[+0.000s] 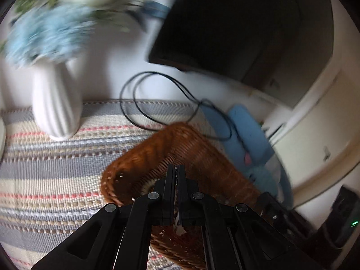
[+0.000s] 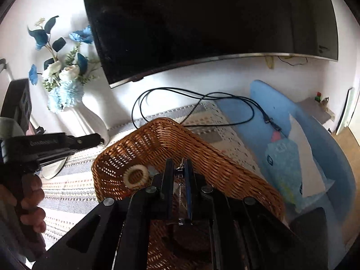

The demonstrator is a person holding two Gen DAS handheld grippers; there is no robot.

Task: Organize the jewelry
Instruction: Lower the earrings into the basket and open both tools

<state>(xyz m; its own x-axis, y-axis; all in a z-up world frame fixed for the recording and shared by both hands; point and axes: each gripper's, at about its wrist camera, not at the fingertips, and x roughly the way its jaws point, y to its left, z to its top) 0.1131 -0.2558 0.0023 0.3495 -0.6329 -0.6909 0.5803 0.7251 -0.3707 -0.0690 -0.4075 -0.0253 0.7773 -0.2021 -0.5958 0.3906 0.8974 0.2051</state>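
Observation:
A brown wicker basket [image 2: 202, 157] stands on a striped cloth; it also shows blurred in the left wrist view [image 1: 180, 148]. A cream ring-shaped bracelet [image 2: 135, 176] lies inside it. My right gripper [image 2: 178, 168] is over the basket, shut on a thin silver chain [image 2: 180, 173] with a small clasp that hangs between the fingers. My left gripper [image 1: 176, 173] is over the basket, jaws nearly together on something thin and pale, with a small white tag [image 1: 180, 227] below. The left gripper also shows at the left of the right wrist view [image 2: 90, 140].
A white ribbed vase [image 1: 56, 103] with blue and white flowers [image 2: 63, 78] stands on the striped cloth [image 1: 56, 168]. A black cable [image 2: 191, 99] loops behind the basket. A dark screen [image 2: 202, 22] hangs on the wall. A blue chair [image 2: 281, 117] with a bag stands to the right.

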